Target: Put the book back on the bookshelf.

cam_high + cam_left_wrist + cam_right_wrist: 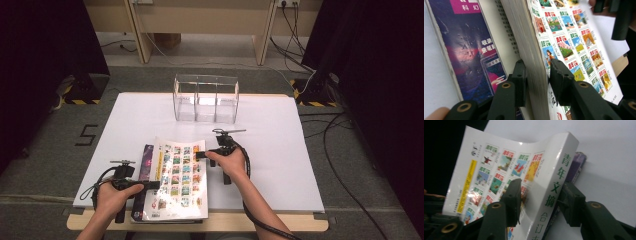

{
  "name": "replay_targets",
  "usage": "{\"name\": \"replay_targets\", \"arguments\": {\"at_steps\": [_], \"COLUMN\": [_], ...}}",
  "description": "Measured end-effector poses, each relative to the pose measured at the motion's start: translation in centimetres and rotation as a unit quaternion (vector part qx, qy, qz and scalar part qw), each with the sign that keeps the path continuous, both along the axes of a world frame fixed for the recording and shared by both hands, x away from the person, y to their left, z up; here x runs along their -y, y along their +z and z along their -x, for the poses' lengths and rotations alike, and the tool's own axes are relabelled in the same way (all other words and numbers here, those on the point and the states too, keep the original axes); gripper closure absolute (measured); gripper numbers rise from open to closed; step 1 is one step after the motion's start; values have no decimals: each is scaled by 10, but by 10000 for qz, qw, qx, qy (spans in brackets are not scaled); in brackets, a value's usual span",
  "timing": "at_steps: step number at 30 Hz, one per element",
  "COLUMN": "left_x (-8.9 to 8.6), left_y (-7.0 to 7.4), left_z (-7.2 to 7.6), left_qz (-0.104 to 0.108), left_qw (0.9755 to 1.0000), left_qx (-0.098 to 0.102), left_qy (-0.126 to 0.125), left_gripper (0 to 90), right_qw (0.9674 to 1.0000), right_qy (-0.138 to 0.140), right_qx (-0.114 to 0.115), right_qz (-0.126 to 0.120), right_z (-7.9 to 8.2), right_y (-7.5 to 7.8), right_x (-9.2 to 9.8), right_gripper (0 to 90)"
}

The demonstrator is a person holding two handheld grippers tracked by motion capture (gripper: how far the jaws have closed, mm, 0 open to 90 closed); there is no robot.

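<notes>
On the white counter (280,150) we work near its front edge, where two books lie stacked: a thick white volume (177,182) with rows of small colour pictures on its cover, resting on a dark purple book (146,165) whose edge pokes out at the left. Behind them, toward the far edge and well apart, stands one clear plastic organizer (206,100) with three compartments; as far as we can tell it holds nothing. We judge it to be the place where the books will be stood, which would explain why the white volume is being lifted by both sides.

Our left gripper (152,185) comes in from the left at the near part of the white volume. In the left gripper view its jaws straddle the block of pages, one pad (520,80) against the underside and the other (560,80) against the pictured cover, so it looks clamped on the volume, at about half opening.

Our right gripper (201,154) reaches the far right corner. In the right gripper view its jaws stand fairly wide on either side of the spine with green characters (555,192); the pads sit beside it with a visible gap, so we take it as not yet gripping. That corner of the cover curls upward.

We count two books, one organizer, two grippers.
</notes>
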State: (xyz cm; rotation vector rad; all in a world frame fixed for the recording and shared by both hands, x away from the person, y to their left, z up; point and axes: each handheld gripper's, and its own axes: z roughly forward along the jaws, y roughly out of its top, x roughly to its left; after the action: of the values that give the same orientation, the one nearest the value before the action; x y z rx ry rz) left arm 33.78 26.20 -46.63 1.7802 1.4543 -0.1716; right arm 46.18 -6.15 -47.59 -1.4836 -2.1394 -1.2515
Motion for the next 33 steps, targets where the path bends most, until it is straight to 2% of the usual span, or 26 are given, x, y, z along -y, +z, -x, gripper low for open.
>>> {"name": "replay_targets", "arguments": {"at_steps": [2, 4, 5, 9, 11, 14, 15, 17, 20, 22, 23, 26, 28, 29, 30, 31, 32, 33], "left_x": [-1, -1, 0, -1, -2, -2, -4, -5, -6, -7, -7, -7, -5, -5, -6, -9, -9, -10], "left_y": [-1, 0, 1, 0, -1, 0, 0, -1, -2, -3, -4, -5, -5, -3, -1, 4, 4, 8], "left_z": [-1, -1, 0, -1, 0, -1, 0, 2, 3, 4, 5, 5, 6, 7, 7, 8, 8, 8], "left_qz": [26, -35, -60, -23, 9, -26, -52, -22, 2, 59, 133, 177, 150, 46, -88, 8, 8, -72], "left_qw": [10000, 10000, 10000, 10000, 10000, 10000, 10000, 9999, 9999, 9998, 9997, 9995, 9995, 9993, 9985, 9976, 9976, 9964], "left_qx": [-31, 20, 48, 27, 34, 15, 12, 53, 99, 138, 136, 162, 234, 329, 522, 653, 653, 789], "left_qy": [3, 9, 20, 22, 16, 29, 68, 121, 135, 139, 172, 181, 141, 159, 153, 240, 240, 293], "left_gripper": [667, 667, 667, 667, 666, 659, 652, 638, 631, 616, 609, 584, 569, 564, 606, 605, 592, 586], "right_qw": [10000, 10000, 9999, 9998, 9996, 9996, 9992, 9989, 9991, 9989, 9986, 9985, 9981, 9979, 9978, 9975, 9971, 9971], "right_qy": [1, -38, -69, -51, -89, -51, -15, 28, 92, 126, 162, 182, 173, 165, 153, 39, 10, -3], "right_qx": [91, 37, -76, -175, -190, -180, -171, -164, -102, -121, -84, -7, 63, 94, 156, 230, 297, 344], "right_qz": [-13, -13, 12, -69, -175, -209, -351, -430, -392, -444, -501, -519, -586, -615, -626, -674, -700, -684], "right_z": [1, -1, -3, -2, -1, -2, -3, -3, -3, -2, -1, 1, 3, 3, 3, 3, 2, 2], "right_y": [4, 3, 0, -6, -8, -9, -6, 0, 4, 9, 13, 17, 24, 27, 31, 39, 43, 47], "right_x": [-1, -3, -5, -12, -13, -12, -10, -10, -11, -10, -9, -8, -5, -3, 0, 6, 9, 12], "right_gripper": [577, 567, 538, 509, 526, 559, 639, 662, 669, 676, 680, 685, 694, 700, 706, 727, 733, 735]}}
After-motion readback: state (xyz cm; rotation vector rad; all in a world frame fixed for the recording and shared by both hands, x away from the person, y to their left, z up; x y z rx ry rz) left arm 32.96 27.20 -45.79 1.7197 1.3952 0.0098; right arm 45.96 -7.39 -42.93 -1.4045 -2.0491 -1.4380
